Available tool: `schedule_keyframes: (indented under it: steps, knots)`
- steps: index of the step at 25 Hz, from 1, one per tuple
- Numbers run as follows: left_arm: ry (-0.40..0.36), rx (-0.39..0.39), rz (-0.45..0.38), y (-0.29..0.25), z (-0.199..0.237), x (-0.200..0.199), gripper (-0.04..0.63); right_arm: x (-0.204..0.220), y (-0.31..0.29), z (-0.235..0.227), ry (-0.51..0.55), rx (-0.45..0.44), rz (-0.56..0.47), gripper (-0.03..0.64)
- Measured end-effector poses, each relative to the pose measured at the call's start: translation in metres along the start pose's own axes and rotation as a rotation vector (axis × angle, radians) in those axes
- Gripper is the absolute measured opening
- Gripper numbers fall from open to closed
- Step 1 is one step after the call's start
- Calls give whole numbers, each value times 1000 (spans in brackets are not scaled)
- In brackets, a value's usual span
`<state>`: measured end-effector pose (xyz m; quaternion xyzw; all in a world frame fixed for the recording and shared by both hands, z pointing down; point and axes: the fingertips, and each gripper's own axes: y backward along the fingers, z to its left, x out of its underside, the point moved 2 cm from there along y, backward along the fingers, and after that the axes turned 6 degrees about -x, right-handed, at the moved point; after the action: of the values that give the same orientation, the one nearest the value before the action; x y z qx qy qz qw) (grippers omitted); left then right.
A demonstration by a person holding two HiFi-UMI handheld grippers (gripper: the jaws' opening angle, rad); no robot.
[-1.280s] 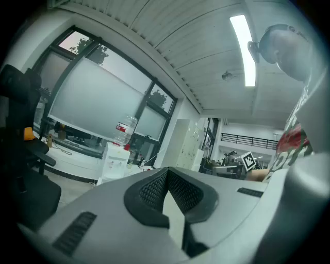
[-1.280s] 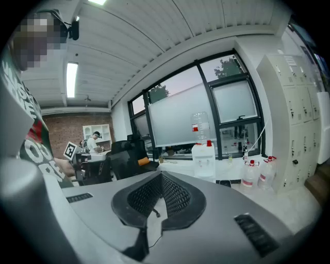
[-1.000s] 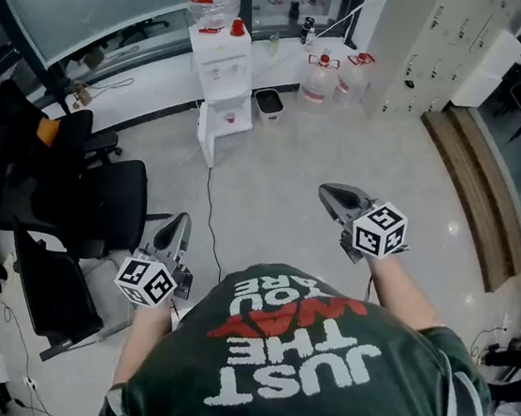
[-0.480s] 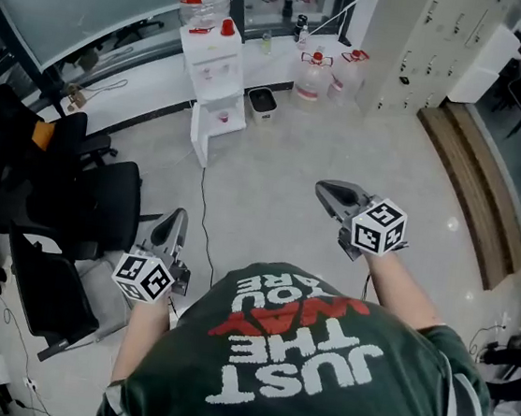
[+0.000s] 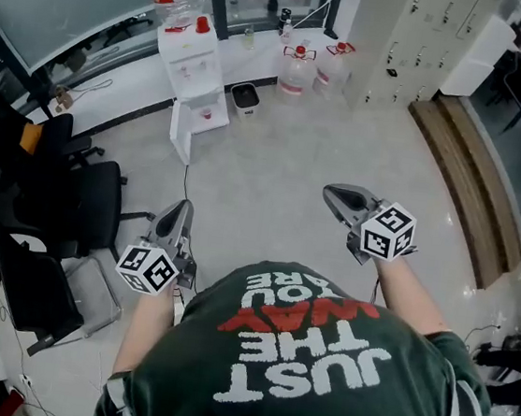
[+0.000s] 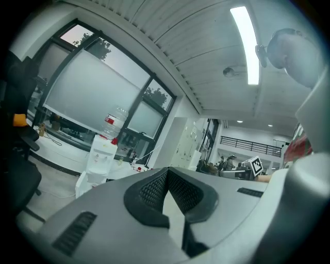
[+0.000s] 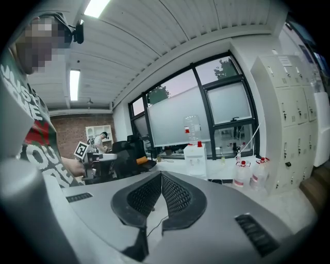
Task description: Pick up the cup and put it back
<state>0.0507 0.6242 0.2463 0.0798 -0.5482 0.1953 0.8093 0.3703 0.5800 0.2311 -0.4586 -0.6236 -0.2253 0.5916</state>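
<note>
the floor [image 5: 286, 149] is finished smooth and glossy, the platform [image 5: 477, 172] in wood. the left gripper [image 5: 183, 206] and right gripper [image 5: 331, 193] are cased in matt grey plastic, their pads [image 6: 152, 191] finely ribbed.

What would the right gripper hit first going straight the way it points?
Nothing close. The right gripper, jaws shut and empty, tilts slightly down over the pale floor, aimed roughly at the white water dispenser; likely floor first, depth unclear.

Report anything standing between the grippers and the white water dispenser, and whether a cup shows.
No cup shows anywhere. Between the left gripper, the right gripper and the water dispenser lies floor, crossed only by a thin black cable. Black chairs stand off to the left.
</note>
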Motion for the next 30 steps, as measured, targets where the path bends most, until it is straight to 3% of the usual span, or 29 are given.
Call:
schedule_keyframes:
  steps: [6, 13, 21, 25, 30]
  knots:
    - [-12, -4, 37, -20, -17, 7, 6, 12, 14, -29, -43, -6, -6, 33]
    - [21, -41, 54, -49, 33, 8, 6, 13, -41, -54, -48, -39, 25, 34]
    - [71, -19, 64, -154, 169, 3, 6, -13, -185, -138, -18, -36, 78, 34]
    - [84, -4, 99, -228, 261, -29, 6, -55, -294, -195, -70, -12, 79, 34]
    - [35, 26, 129, -305, 348, -71, 6, -111, -411, -246, -94, -33, 106, 34]
